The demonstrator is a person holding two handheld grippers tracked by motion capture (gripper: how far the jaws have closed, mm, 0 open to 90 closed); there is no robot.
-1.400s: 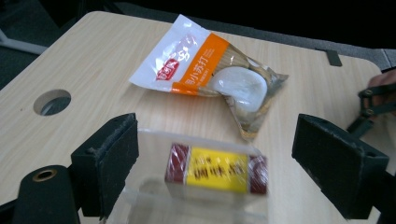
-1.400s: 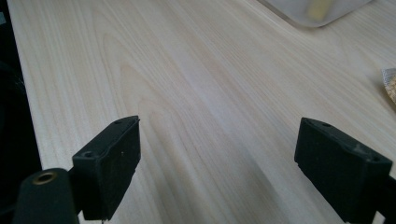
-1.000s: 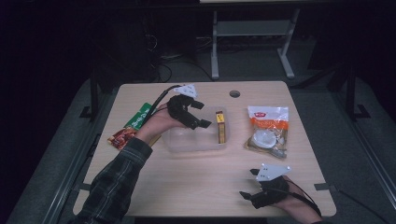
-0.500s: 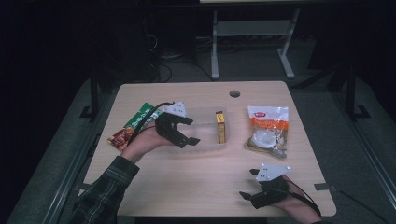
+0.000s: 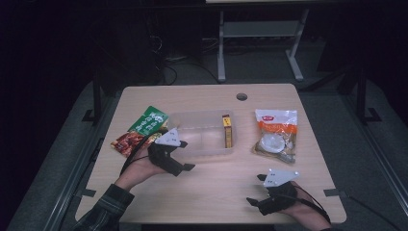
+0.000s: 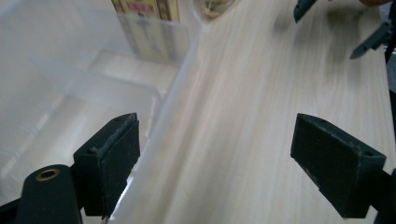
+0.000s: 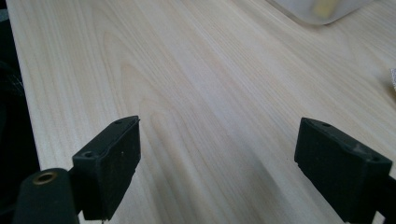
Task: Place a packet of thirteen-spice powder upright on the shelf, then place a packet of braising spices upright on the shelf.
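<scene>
Two packets point(image 5: 140, 131) lay overlapping left of the clear plastic container point(image 5: 202, 137), one green and one red, and a white-and-orange food bag point(image 5: 275, 134) lay right of it, apart from its wall. Inside the container, a narrow yellow box point(image 5: 227, 136) stood against the right wall; the other compartments looked bare. The left gripper point(image 5: 181, 166) hovered at the container's near left corner, its jaws spread wide with nothing between them; in the left gripper view one jaw sat over the container's rim point(image 6: 180, 74) and the other over bare wood. The right gripper point(image 5: 257, 202) rested well nearer than the container, by the table's point(image 5: 211, 187) front edge, jaws likewise spread and empty over the tabletop point(image 7: 196, 93). Open wood stretched between the container and the front edge, and behind the container up to a round cable hole point(image 5: 241, 96). Printing on the packets was too small to read, and the surroundings were dark beyond a metal frame point(image 5: 260, 43) behind the table.
</scene>
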